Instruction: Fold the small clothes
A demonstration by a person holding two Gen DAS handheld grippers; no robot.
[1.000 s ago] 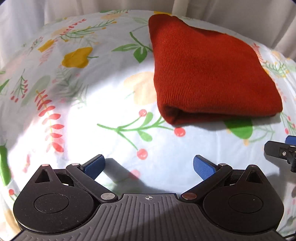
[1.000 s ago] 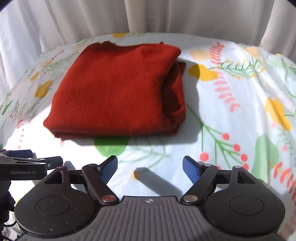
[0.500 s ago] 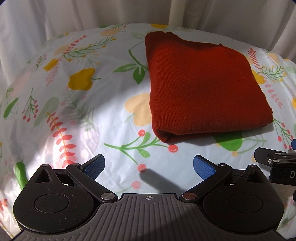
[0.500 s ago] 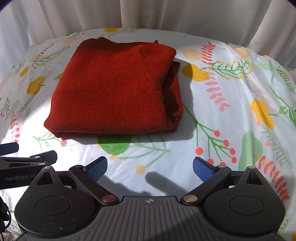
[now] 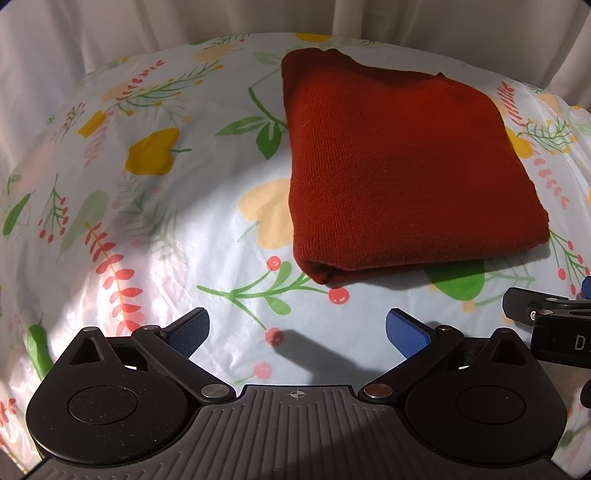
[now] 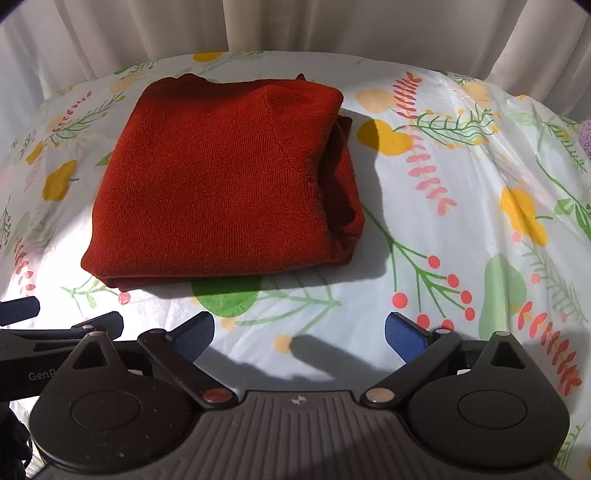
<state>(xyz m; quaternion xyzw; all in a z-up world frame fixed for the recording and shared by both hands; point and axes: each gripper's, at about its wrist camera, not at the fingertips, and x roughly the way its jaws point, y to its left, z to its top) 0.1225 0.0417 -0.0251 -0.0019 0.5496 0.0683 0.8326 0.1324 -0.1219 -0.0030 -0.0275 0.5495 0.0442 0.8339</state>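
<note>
The rust-red knitted sweater (image 5: 406, 177) lies folded into a thick rectangle on the table, which is covered with a white plastic cloth with a flower print (image 5: 166, 229). In the right wrist view the sweater (image 6: 221, 184) has its folded edge toward the camera, and more layers show at its right side. White curtains (image 6: 295, 26) hang behind the table.

The left gripper (image 5: 297, 328) is above the cloth, near the front corner of the sweater and not touching it; its blue fingers (image 5: 186, 328) are spread wide with nothing between them. The right gripper (image 6: 299, 332) has just been opening, and its fingers (image 6: 404, 332) also stand wide apart over bare cloth, empty. Both grippers are close beside each other.
</note>
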